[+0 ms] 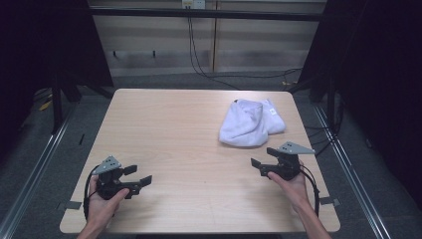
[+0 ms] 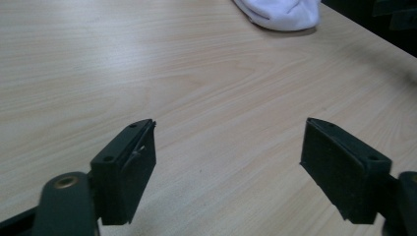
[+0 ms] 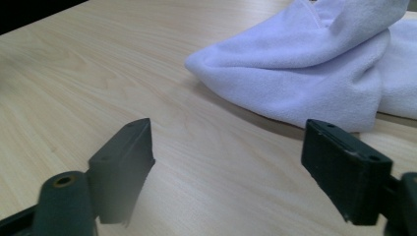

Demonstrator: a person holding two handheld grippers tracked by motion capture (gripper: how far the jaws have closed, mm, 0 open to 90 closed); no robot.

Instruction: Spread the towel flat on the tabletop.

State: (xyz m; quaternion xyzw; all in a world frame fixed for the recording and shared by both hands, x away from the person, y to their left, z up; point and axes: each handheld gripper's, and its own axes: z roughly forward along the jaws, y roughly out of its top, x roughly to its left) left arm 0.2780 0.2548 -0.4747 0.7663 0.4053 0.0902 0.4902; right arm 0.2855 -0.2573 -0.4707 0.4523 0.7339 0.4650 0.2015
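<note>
White cloth point(image 1: 251, 124) crumpled, soft folds (far right of table point(image 1: 174, 134)) | left gripper point(image 1: 137, 175) spread, holding nothing | right gripper point(image 1: 263, 158) spread, near cloth

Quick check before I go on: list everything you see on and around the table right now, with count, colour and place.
cloth: one, white, bunched up on the far right part of the table, untouched
table: one, light wood top, centre of the high view
cables: a few, black, on the floor and wall behind the table
wall panels: pale, behind the table
rails: metal, on the floor along both sides of the table
left gripper: one, black with a grey plate, near left part of the table, fingers spread, holding nothing
right gripper: one, black with a grey plate, near right, just short of the cloth, fingers spread, holding nothing
hands: two, one on each gripper, coming in from the near edge
</note>
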